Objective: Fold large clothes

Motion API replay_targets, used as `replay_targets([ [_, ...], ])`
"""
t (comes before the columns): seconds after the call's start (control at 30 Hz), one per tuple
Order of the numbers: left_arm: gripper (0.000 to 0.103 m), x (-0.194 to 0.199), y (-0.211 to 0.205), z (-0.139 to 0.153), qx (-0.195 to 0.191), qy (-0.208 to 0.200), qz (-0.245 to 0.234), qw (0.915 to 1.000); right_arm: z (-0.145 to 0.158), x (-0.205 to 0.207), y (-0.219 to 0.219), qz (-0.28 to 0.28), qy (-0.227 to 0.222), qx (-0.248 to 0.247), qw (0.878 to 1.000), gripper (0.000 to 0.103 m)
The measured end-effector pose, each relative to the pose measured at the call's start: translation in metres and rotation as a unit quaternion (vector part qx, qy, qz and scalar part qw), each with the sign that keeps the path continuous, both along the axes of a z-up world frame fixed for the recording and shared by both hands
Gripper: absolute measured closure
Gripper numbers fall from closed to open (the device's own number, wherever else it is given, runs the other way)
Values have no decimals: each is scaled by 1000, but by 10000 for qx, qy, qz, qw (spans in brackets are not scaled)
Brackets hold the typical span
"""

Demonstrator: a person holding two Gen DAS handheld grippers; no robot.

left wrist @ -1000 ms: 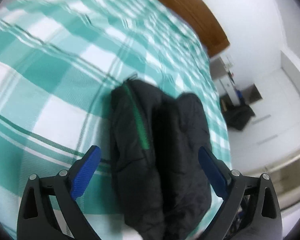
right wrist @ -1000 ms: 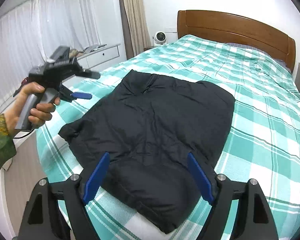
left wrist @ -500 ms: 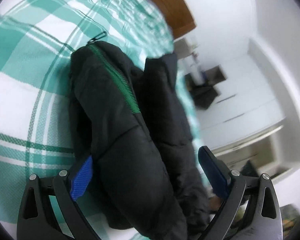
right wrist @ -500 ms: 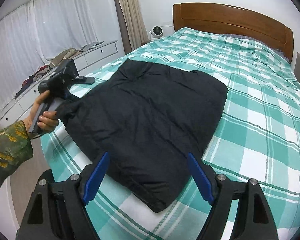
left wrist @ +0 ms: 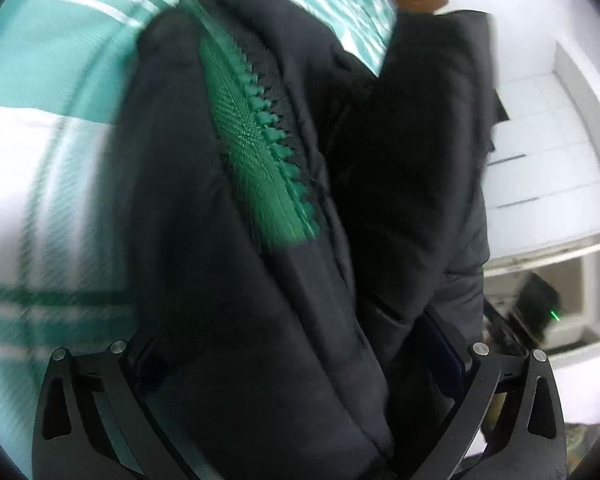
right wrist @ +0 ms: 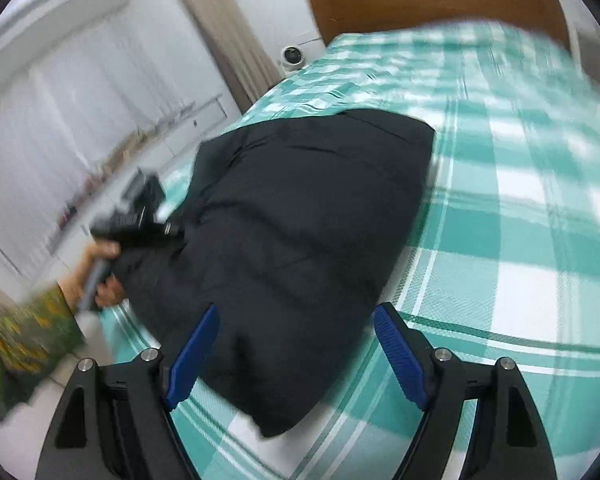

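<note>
The black puffer jacket (right wrist: 300, 248) lies on the checked bed (right wrist: 520, 240). Left gripper (left wrist: 300, 360) has just widened its jaws, jacket edge bunched between them; right gripper (right wrist: 296, 356) hangs released above the near corner.

Thick folds of the black padded jacket (left wrist: 260, 280) with its green zip bury the blue pads of the left gripper (left wrist: 296, 364), so whether they press the cloth can't be told. In the right wrist view that gripper (right wrist: 140, 216) is a dark smear at the jacket's (right wrist: 300, 220) edge, and the hand (right wrist: 100, 280) with its green patterned sleeve (right wrist: 24, 344) is blurred. The brown wooden headboard (right wrist: 420, 4) and teal checked bedspread (right wrist: 520, 208) streak with motion.
</note>
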State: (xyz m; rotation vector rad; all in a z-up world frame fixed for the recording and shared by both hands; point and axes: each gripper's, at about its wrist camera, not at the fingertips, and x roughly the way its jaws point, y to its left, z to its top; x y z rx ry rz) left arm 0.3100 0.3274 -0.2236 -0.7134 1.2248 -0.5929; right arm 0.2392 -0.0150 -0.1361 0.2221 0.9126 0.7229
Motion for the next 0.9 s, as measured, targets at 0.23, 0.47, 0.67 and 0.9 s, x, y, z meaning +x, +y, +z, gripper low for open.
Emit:
replay_targets([
  [0.23,0,14,-15,-12,-143,29,-291,9995,-86,81,11,371,1545,1524,9755,2],
  [0.47,2,-19,-18,-7,22,-425,539,9976,-60,108,70,749,1017,838,9884,14],
  [0.67,9,-72,-30,39,-173,-1295,888,9874,-4,66,65,1318,24,995,9863,25],
  [0.9,9,-51,-39,118,207,-2031,964,9742,64,93,68,1638,-810,1362,9737,25],
])
